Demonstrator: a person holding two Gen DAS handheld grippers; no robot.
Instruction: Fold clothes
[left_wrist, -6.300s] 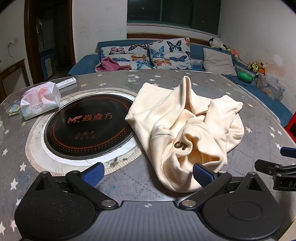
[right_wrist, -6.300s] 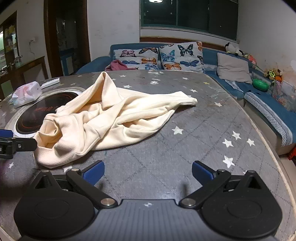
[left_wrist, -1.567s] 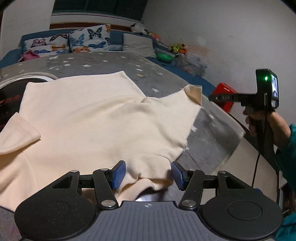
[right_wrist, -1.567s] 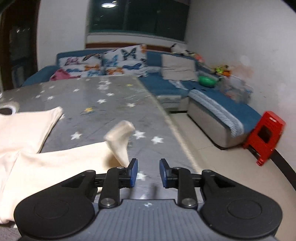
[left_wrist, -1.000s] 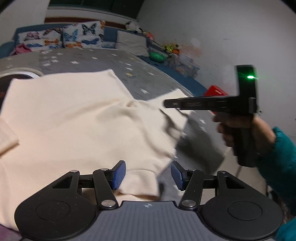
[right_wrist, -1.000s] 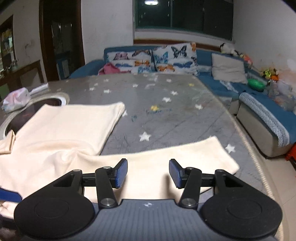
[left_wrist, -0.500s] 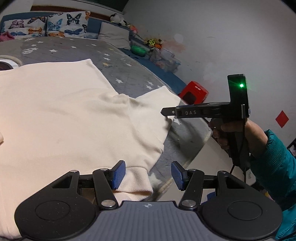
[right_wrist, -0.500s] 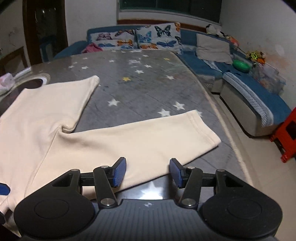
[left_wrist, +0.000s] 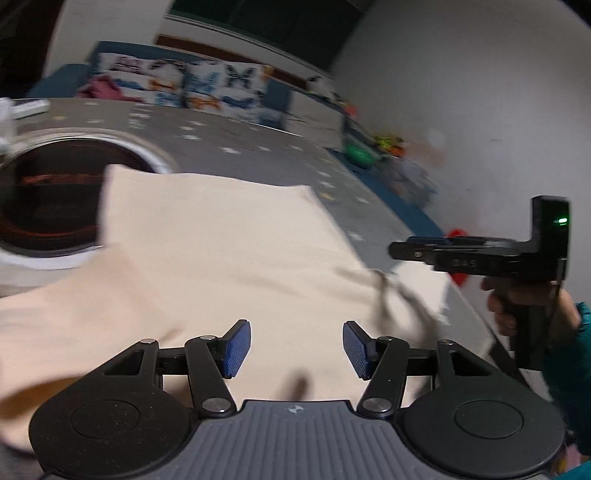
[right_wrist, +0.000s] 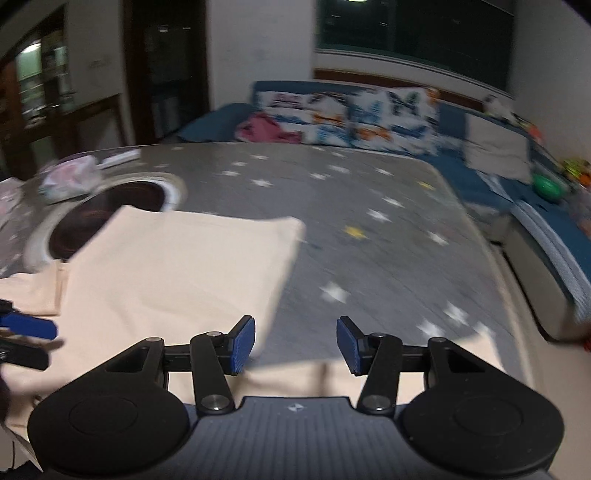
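A cream sweatshirt (left_wrist: 221, 251) lies spread flat on the grey star-patterned table (left_wrist: 258, 147). It also shows in the right wrist view (right_wrist: 177, 266), with one sleeve (right_wrist: 461, 354) stretched to the right near the table edge. My left gripper (left_wrist: 296, 349) is open and empty, just above the body of the sweatshirt. My right gripper (right_wrist: 295, 343) is open and empty, above the sleeve. In the left wrist view the right gripper (left_wrist: 413, 251) hovers over the sleeve end. Both views are motion-blurred.
A round black hotplate (left_wrist: 48, 199) is set in the table at the left, partly under the sweatshirt. A tissue pack (right_wrist: 70, 177) and a remote (right_wrist: 118, 158) lie behind it. A blue sofa with butterfly cushions (right_wrist: 351, 114) runs along the far side and right.
Both cameras have swung left and lifted a little. The sweatshirt lies as before. Both grippers have opened a little wider and hold nothing.
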